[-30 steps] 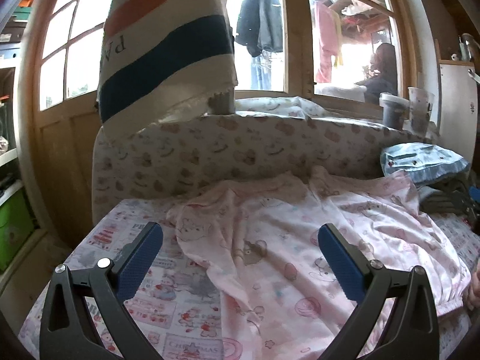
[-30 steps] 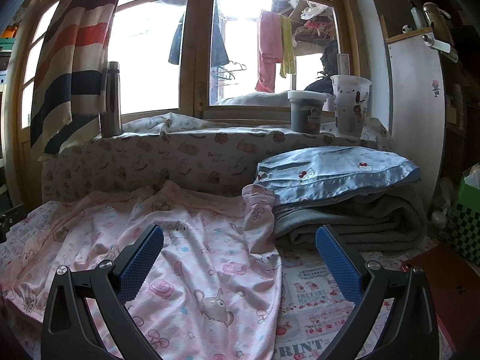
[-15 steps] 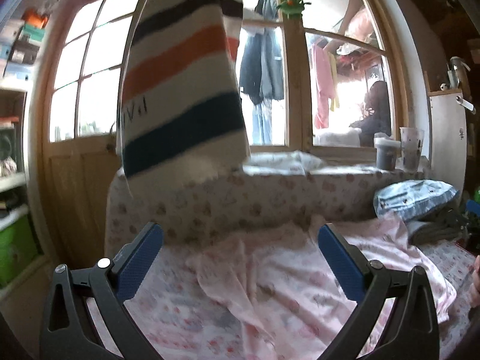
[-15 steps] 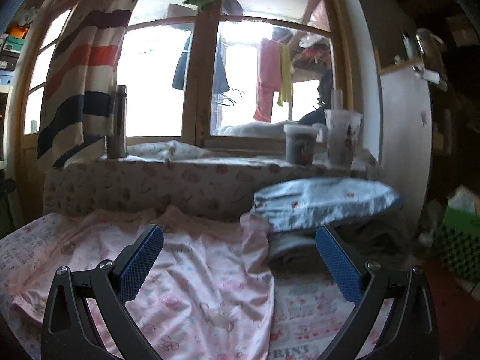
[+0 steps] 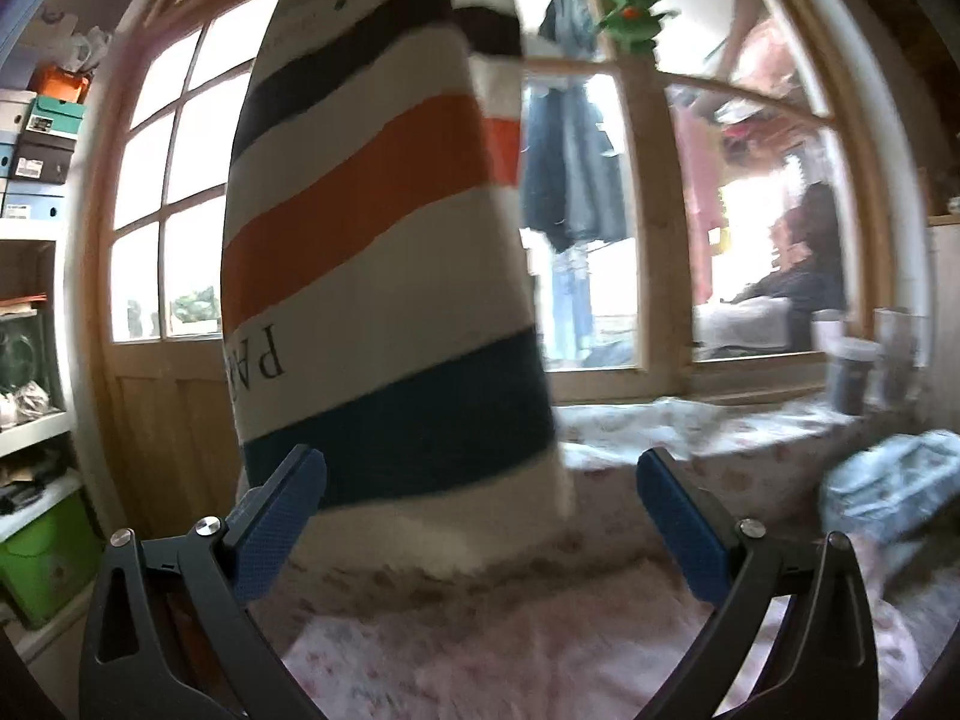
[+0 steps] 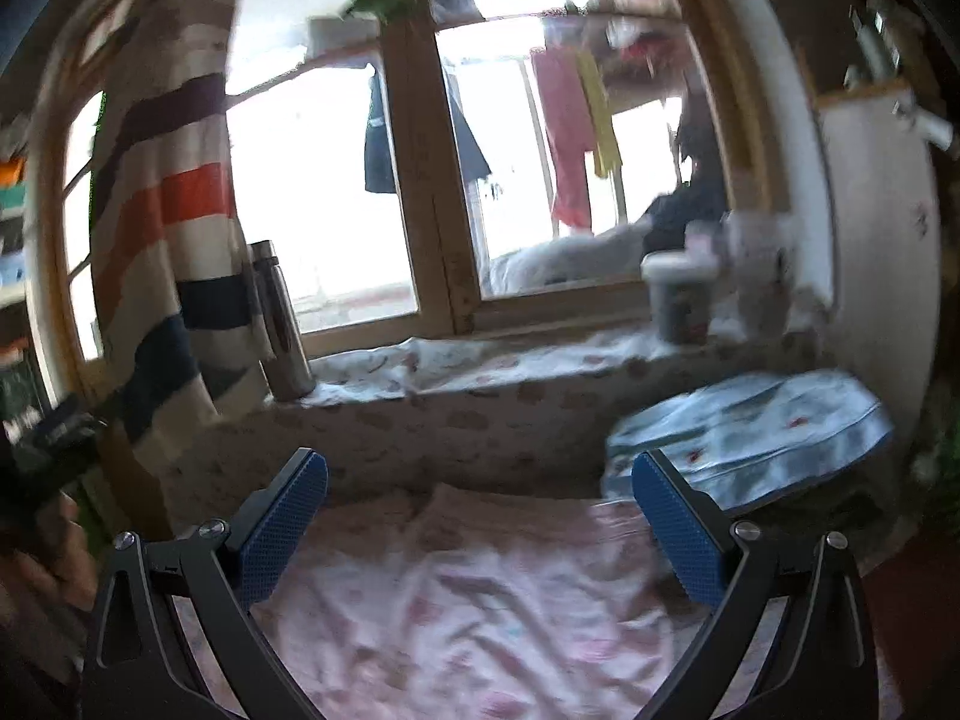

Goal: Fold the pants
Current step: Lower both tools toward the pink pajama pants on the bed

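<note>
Pink printed pants (image 6: 480, 618) lie spread on the bed, below and ahead of both tools, blurred. Left tool (image 5: 480, 525) wide, holding nothing; right tool (image 6: 480, 525) likewise wide, empty. Just past the right tool's right finger, a blue pillow (image 6: 750, 444). Beyond the left tool hangs a striped towel (image 5: 384, 276). Farther off, steel bottle (image 6: 281, 324) on the window ledge.

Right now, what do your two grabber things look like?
Both look alike. The left hand-held gripper has two black, curved frame arms with cut-out slots and small silver screws. Each arm ends in a flat blue finger pad with a bumpy, dotted texture. The right hand-held gripper has the same black frame and blue pads. No cables or sleeves show.
</note>
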{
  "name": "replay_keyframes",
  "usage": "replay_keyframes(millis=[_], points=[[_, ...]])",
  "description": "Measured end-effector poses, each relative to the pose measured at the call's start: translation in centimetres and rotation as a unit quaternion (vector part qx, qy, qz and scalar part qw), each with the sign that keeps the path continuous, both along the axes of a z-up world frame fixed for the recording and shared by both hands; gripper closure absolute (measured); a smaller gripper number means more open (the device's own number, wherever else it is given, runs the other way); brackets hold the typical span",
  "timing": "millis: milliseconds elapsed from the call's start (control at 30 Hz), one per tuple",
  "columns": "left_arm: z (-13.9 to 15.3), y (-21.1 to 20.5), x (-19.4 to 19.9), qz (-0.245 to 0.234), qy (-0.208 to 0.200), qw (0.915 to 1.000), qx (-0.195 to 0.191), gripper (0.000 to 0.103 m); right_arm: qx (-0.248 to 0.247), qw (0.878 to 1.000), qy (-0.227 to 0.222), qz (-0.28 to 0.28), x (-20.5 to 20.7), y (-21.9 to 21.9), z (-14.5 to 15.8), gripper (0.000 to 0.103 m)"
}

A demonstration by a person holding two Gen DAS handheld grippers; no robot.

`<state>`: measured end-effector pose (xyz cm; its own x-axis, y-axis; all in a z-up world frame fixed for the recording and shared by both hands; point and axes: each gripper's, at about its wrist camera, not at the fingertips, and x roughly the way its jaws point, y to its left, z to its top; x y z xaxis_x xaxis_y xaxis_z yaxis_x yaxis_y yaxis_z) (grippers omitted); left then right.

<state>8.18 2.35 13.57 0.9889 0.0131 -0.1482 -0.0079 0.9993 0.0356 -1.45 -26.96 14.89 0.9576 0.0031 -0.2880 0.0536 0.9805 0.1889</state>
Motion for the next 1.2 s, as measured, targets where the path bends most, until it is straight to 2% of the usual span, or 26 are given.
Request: replay_keyframes(millis=[67,133,167,200,267,300,333,400,500,533,600,700,833,1067,1167,1200], points=[[-0.6,0.5,2.9,0.005,0.029,0.9995,-0.012,0.000,0.011,1.000,0.001,0.023,2.3,0.5,0.8,0.001],[-1.8,1.0,5.0,0.001,0.059,0.9980,-0.024,0.003,-0.007,0.999,0.015,0.037,4.7,1.5,1.2,0.007],[-2.8,1.2,5.9,0.001,0.076,0.9966,-0.029,0.008,-0.017,0.999,0.022,0.043,6.2,2.1,1.3,0.015],[-3.8,1.4,6.6,0.000,0.096,0.9949,-0.032,0.011,-0.025,0.998,0.032,0.050,7.9,2.9,1.3,0.017],[-6.2,1.8,7.8,0.000,0.143,0.9892,-0.034,0.022,-0.030,0.995,0.062,0.072,11.2,4.4,0.7,0.027],[-7.4,2.2,8.4,-0.002,0.162,0.9859,-0.041,0.024,-0.032,0.991,0.087,0.095,13.6,5.4,-0.1,0.033],[-8.7,2.6,9.1,0.000,0.187,0.9813,-0.047,0.027,-0.035,0.988,0.106,0.110,15.1,6.2,-0.9,0.035],[-10.8,3.5,10.8,0.004,0.249,0.9666,-0.061,0.037,-0.038,0.977,0.156,0.143,19.2,7.8,-3.2,0.046],[-13.0,5.9,12.4,0.000,0.305,0.9445,-0.123,0.040,-0.037,0.961,0.203,0.186,24.9,10.1,-7.6,0.049],[-13.6,6.7,12.6,0.011,0.313,0.9401,-0.136,0.040,-0.054,0.956,0.219,0.190,26.7,11.0,-9.2,0.050],[-14.4,7.7,13.0,0.036,0.322,0.9365,-0.134,0.042,-0.084,0.949,0.259,0.160,29.7,12.0,-12.6,0.063],[-15.0,8.2,13.3,0.057,0.330,0.9342,-0.122,0.042,-0.093,0.938,0.289,0.169,31.6,13.0,-15.7,0.063],[-15.3,8.4,13.1,0.061,0.336,0.9315,-0.126,0.042,-0.104,0.938,0.282,0.173,31.8,13.7,-17.1,0.063],[-16.0,7.6,13.9,0.074,0.345,0.9318,-0.086,0.042,-0.100,0.941,0.275,0.173,32.0,14.2,-18.1,0.063],[-16.2,7.4,13.9,0.081,0.335,0.9357,-0.075,0.042,-0.110,0.942,0.276,0.156,32.1,14.3,-18.8,0.092],[-16.2,7.2,13.9,0.083,0.331,0.9375,-0.068,0.042,-0.110,0.943,0.274,0.154,31.9,14.2,-18.8,0.095]])
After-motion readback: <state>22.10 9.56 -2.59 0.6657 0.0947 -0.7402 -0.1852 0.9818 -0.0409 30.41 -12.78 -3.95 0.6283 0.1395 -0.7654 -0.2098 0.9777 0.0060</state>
